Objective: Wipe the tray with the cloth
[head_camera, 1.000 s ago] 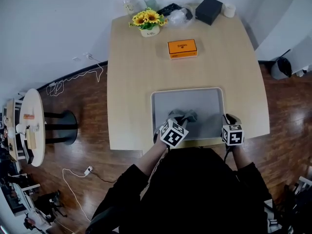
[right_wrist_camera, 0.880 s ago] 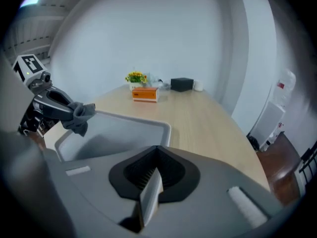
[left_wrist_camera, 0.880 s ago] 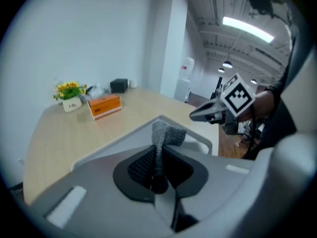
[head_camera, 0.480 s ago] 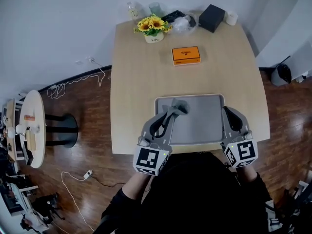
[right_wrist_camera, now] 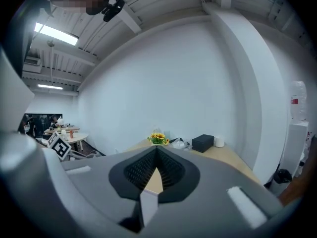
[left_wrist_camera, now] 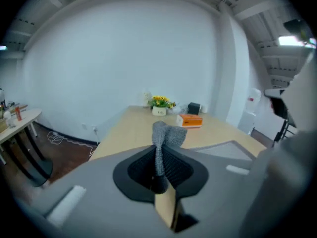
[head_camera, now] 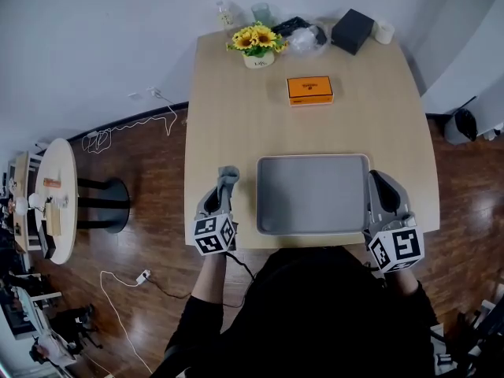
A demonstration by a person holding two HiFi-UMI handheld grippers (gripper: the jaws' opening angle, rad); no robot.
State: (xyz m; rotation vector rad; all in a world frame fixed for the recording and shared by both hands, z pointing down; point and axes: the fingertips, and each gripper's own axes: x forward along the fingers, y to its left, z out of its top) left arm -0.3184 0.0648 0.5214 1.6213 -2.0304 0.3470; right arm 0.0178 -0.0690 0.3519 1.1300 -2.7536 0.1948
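The grey tray (head_camera: 313, 193) lies bare on the near part of the wooden table. My left gripper (head_camera: 225, 184) hovers to the tray's left, over the table strip by its left edge, shut on a small grey cloth (head_camera: 227, 176). In the left gripper view the cloth (left_wrist_camera: 167, 134) sticks up from between the pressed pads, and the tray's corner (left_wrist_camera: 225, 148) shows at the right. My right gripper (head_camera: 377, 178) sits just beyond the tray's right rim, shut with nothing in it. In the right gripper view its jaws (right_wrist_camera: 157, 152) meet at the tip.
Farther back on the table are an orange box (head_camera: 309, 90), a pot of sunflowers (head_camera: 257, 42), a black box (head_camera: 352, 30), a white cup (head_camera: 383, 31) and a plastic bag (head_camera: 305, 36). A round side table (head_camera: 55, 199) and floor cables lie to the left.
The left gripper carried the cloth off the tray, leftward to the table's left edge. The tray now lies bare. The right gripper stayed by the tray's right side.
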